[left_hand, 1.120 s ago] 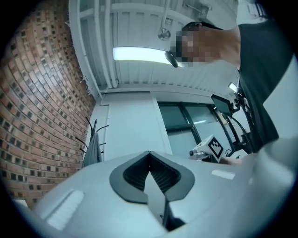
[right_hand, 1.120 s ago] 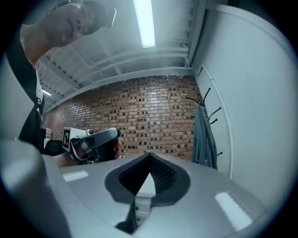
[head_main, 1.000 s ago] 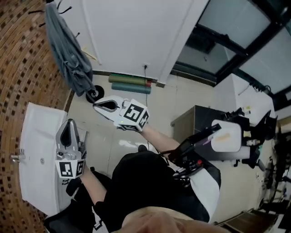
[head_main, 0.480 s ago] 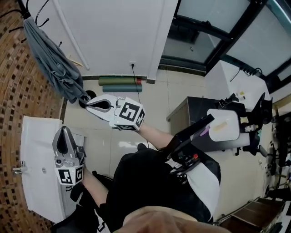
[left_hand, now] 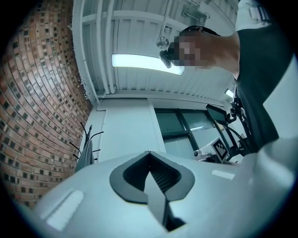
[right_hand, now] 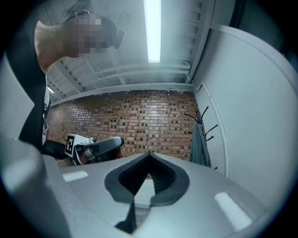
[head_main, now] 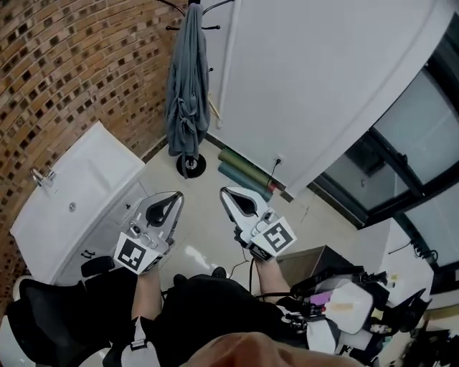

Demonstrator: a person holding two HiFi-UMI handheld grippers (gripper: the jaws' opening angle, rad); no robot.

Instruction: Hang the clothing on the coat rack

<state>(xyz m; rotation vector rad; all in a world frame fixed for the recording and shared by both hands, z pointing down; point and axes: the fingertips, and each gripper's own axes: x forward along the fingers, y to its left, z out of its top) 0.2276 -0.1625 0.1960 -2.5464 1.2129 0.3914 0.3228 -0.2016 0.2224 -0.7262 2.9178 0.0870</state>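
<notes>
From the top of the coat rack (head_main: 192,4), grey clothing (head_main: 185,86) hangs long, limp and creased; left gripper (head_main: 169,202) and right gripper (head_main: 231,197) are both closed, empty.

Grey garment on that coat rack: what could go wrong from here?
1. The grey garment hangs bunched down one side of the coat rack, so it might slip off the top.
2. Its lower end droops almost to the rack's round base and could brush the floor.
</notes>
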